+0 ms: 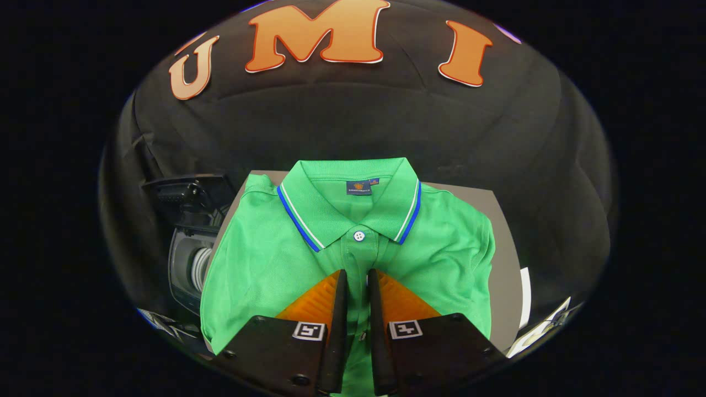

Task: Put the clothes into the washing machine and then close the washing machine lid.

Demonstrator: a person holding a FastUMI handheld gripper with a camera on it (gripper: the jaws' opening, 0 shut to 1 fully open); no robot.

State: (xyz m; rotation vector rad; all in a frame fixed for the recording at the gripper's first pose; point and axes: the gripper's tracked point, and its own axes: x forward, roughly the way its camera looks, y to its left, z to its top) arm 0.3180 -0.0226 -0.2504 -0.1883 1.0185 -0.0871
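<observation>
The gripper is hovering low over a folded green shirt, its two fingers drawn nearly together with only a narrow gap, and the shirt's button strip is running up through that gap; whether the fingers are pinching the cloth cannot be told. The shirt is lying flat on a grey table, collar away from the fingers, with a white button just ahead of the tips. The washing machine is sitting beside the table off the shirt's left sleeve, its dark lid standing open above the drum.
</observation>
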